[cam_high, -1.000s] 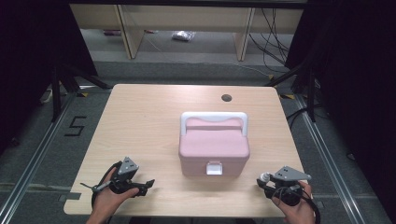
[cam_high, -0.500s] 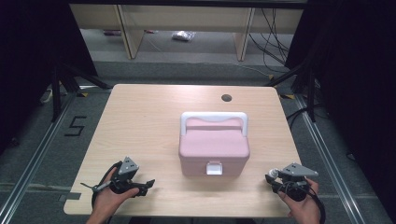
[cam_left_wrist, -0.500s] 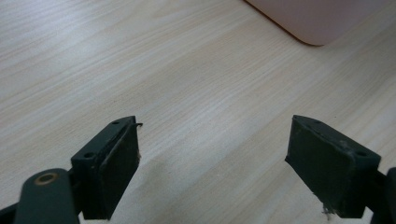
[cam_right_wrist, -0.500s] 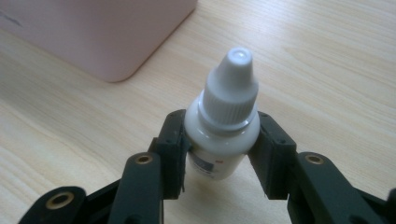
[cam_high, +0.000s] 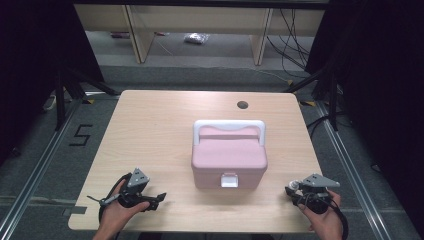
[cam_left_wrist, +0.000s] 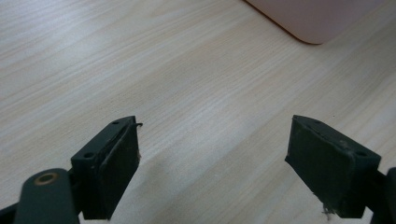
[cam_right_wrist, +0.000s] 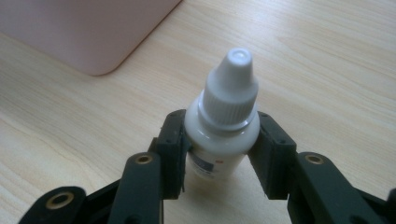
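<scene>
- Light wood-grain counter (cam_high: 150, 135) occupies centre frame, grey floor around it.
- Pink plastic lidded box with white handle and latch (cam_high: 229, 159) sits right of centre.
- Left gripper (cam_high: 159, 198), lower left: jaws spread wide, empty.
- Right gripper (cam_right_wrist: 220, 156), lower right: jaws clamp small white plastic dropper bottle with ribbed cap (cam_right_wrist: 224, 126).

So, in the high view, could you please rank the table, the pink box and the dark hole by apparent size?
1. Table, largest.
2. Pink box.
3. Dark hole in the tabletop, smallest.
</scene>
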